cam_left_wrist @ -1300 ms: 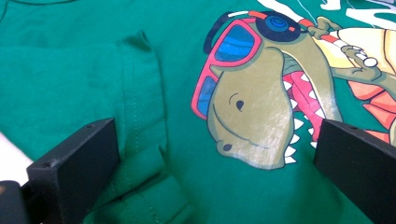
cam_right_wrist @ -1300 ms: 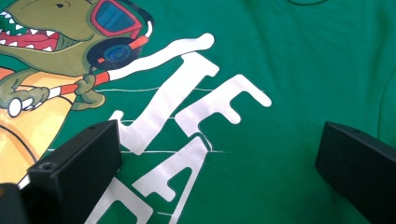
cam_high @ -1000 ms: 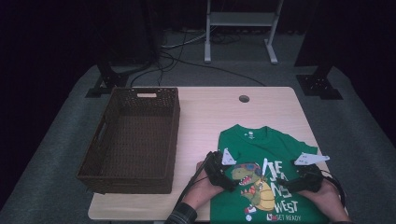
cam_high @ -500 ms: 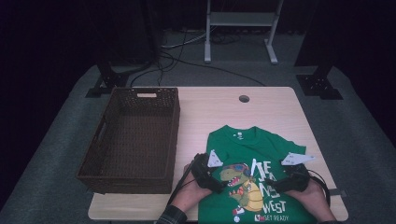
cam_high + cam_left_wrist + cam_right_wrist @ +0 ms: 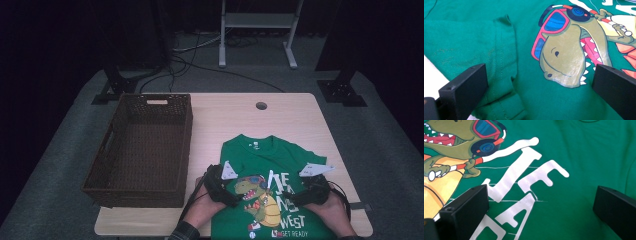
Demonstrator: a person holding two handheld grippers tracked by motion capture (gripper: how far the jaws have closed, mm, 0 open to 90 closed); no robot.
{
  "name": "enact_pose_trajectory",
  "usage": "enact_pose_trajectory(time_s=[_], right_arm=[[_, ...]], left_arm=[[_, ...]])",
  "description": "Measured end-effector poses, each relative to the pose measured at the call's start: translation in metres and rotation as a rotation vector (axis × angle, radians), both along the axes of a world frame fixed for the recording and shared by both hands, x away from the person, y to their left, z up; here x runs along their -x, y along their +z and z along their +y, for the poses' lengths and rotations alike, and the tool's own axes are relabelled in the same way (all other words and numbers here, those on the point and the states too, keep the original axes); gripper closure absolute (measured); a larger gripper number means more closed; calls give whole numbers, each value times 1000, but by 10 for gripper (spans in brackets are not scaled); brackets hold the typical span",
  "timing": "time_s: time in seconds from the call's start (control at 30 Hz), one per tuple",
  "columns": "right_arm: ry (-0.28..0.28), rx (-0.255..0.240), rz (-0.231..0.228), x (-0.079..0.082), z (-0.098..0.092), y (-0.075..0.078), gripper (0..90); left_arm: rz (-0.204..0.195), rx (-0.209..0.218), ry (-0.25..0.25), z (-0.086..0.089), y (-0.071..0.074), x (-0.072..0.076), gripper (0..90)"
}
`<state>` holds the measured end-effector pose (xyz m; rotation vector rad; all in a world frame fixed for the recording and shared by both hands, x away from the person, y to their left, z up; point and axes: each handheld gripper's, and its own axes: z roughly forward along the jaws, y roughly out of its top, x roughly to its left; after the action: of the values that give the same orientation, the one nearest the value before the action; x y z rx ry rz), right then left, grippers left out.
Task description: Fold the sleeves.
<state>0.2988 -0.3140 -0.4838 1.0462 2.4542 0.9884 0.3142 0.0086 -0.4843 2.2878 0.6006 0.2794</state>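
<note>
Table (image 5: 300, 120): green T-shirt (image 5: 265, 160) lies print-up at near right, wicker basket (image 5: 137, 145) well apart at left. Left gripper (image 5: 226, 186) over the folded-in sleeve (image 5: 504, 50), right gripper (image 5: 311, 186) over the lettering (image 5: 524, 170); both jaws wide, holding nothing. Judgement: lower evenly and pinch cloth at matching points. Shirt hem cut off; right sleeve unclear.
</note>
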Motion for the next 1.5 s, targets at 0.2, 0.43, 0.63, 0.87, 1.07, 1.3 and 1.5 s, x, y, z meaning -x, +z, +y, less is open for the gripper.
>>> enact_pose_trajectory(time_s=[0.2,0.43,0.63,0.87,1.07,1.3,1.5], right_arm=[[-13,-20,-8,-1,-4,5,0],[-28,-40,-15,-3,-9,13,0],[-37,-67,-32,-6,-18,21,45],[-52,-78,-53,-8,-25,27,56],[-61,-79,-57,-10,-32,30,84],[-77,-80,-62,-15,-37,33,85],[-97,-77,-70,-22,-42,35,88]], left_arm=[[0,0,-3,0,0,0,0],[0,1,-9,0,0,-1,0],[0,1,-8,0,0,-1,0],[0,1,-8,0,0,-1,0],[0,1,-8,0,0,-1,0],[0,1,-9,0,0,-1,0],[0,1,-8,0,0,-1,0]])
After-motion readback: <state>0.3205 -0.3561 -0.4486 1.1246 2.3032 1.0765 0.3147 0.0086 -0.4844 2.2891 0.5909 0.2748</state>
